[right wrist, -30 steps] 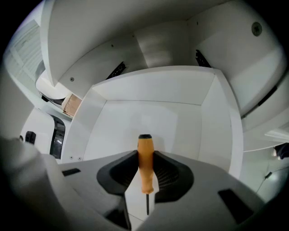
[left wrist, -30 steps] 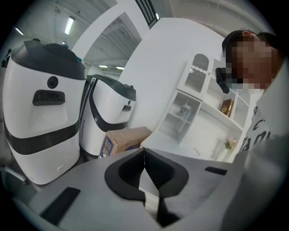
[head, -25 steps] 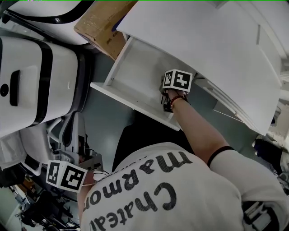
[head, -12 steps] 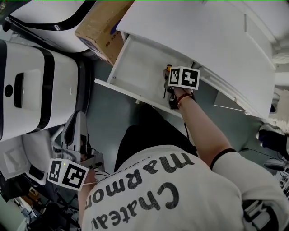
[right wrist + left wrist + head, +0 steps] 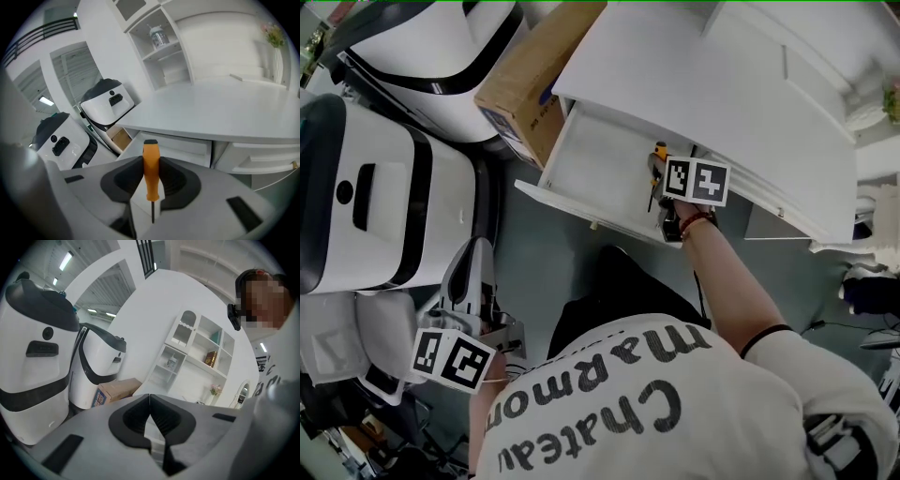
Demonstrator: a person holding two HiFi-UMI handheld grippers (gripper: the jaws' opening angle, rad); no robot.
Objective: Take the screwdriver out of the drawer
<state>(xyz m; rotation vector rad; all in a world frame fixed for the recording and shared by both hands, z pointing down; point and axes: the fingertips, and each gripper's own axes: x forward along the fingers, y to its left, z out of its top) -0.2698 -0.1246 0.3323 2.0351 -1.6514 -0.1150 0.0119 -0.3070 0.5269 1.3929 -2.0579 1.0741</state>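
An orange-handled screwdriver (image 5: 151, 169) stands upright between the black pads of my right gripper (image 5: 151, 180), which is shut on the handle; the thin metal shaft hangs below. In the head view the screwdriver (image 5: 658, 157) sits just left of the right gripper's marker cube (image 5: 696, 180), above the open white drawer (image 5: 581, 173). The drawer (image 5: 180, 144) also shows under the white desk top (image 5: 225, 112). My left gripper (image 5: 149, 400) is shut with nothing in it, low at the left by its cube (image 5: 455, 359), far from the drawer.
A cardboard box (image 5: 525, 84) lies against the drawer's left side. Large white machines with black bands (image 5: 384, 197) stand to the left. A white shelf unit (image 5: 197, 348) rises behind the desk. The person's torso fills the lower head view.
The right gripper has risen out of the drawer with the screwdriver, which was hidden a second ago. The left gripper has shifted a little upward.
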